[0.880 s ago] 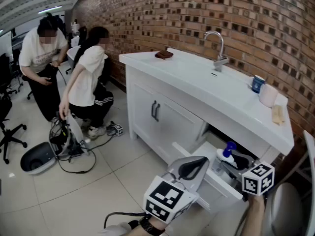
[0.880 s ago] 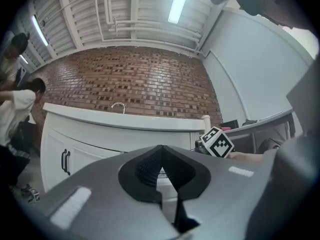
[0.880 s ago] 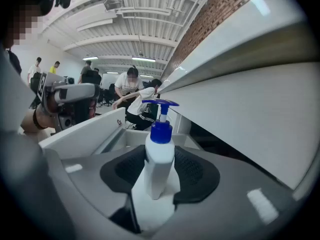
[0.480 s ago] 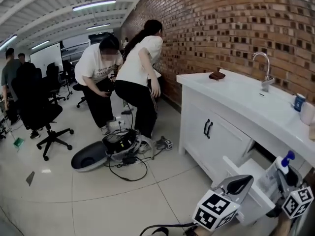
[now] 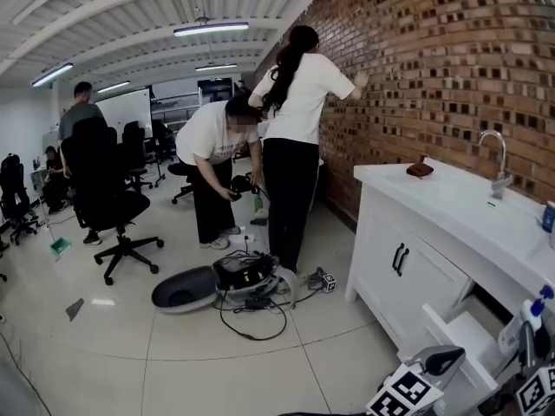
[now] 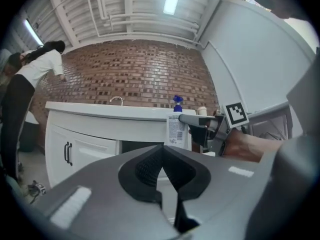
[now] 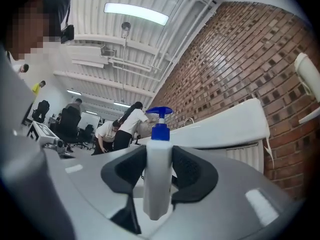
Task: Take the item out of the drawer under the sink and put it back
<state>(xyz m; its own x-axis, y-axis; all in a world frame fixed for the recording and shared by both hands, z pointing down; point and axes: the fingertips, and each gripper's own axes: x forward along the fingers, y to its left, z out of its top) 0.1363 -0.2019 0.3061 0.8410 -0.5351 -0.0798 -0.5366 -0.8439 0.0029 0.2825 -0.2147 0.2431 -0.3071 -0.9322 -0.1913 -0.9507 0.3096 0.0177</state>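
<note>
A white pump bottle [image 7: 156, 184] with a blue pump head stands upright between the pads of my right gripper [image 7: 159, 169], which is shut on it. In the head view the bottle [image 5: 518, 332] hangs at the far right, just above the open white drawer [image 5: 455, 336] under the sink counter [image 5: 460, 206]. My left gripper [image 5: 440, 360] is low, in front of the drawer, with its jaws shut and nothing between them. The left gripper view shows the bottle [image 6: 176, 129] held by the right gripper [image 6: 202, 129] in front of the cabinet.
The cabinet's double doors [image 5: 401, 263] are shut, left of the drawer. A faucet [image 5: 496, 159] and a brown object [image 5: 420, 170] are on the counter. Two people [image 5: 260, 146] stand by the brick wall, above a grey device with cables [image 5: 221, 286]. Office chairs [image 5: 108, 206] stand at left.
The head view has swung left toward the room, so the sink and drawer slid to the right edge. The bottle stays in the right gripper; both grippers now sit lower in frame.
</note>
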